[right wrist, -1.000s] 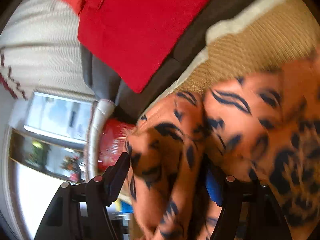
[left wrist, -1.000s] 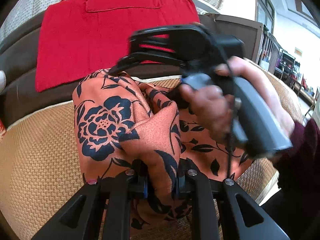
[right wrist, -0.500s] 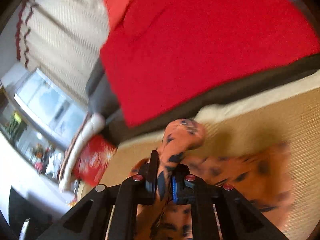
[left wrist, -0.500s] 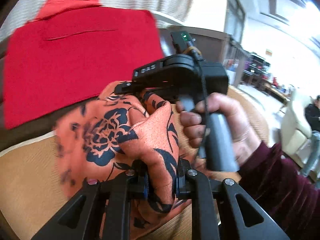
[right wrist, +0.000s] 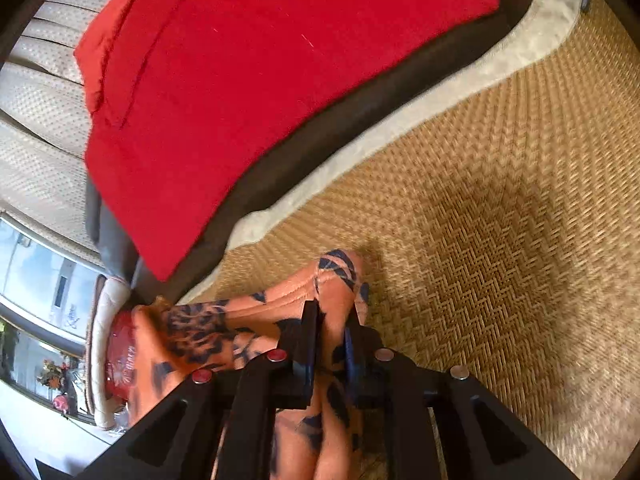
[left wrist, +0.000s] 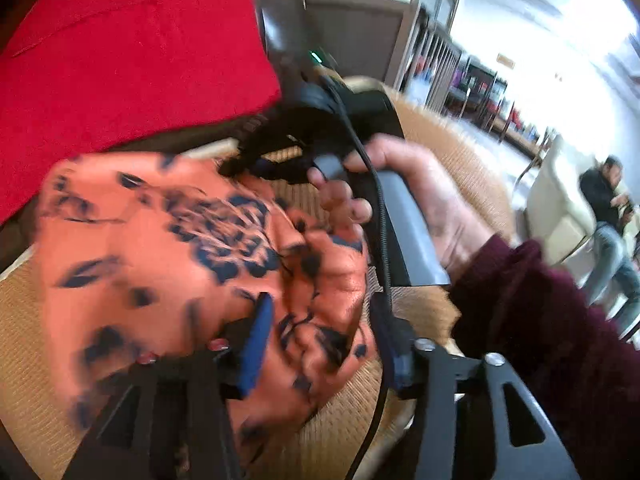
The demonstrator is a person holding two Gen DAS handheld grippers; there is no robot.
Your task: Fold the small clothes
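My left gripper (left wrist: 320, 336) is letting go: jaws opening, blue pads standing apart w/ the orange floral garment (left wrist: 168, 248) bunched between them but no longer pinched, as far as the blur lets me tell. My right gripper (right wrist: 332, 340) is nearly closed, pads clamped on a ridge of the same orange floral garment (right wrist: 332, 304), which pokes out just past my fingertips and trails back under the jaws and off to the left side of them. Cloth lies on the woven rattan mat (right wrist: 500, 220); a red cushion (right wrist: 260, 80) sits well beyond my fingertips, apart from the work. To do this step well, I judge: let the left side drop clean before pulling away so no fold snags on a pad, keep the right pinch firm w/o twisting, and carry that edge low over the mat so the fold lands flat, not in a heap. Then re-grip a free corner w/ the left, since the piece looks crumpled rather than squared, so prob. early in the fold. Pose: both grippers tilt downward toward the mat; in the left view my right hand (left wrist: 404, 208) wraps the grey handle, dark red sleeve (left wrist: 560, 340) trailing toward the lower right, right gripper just ahead of my left fingertips.
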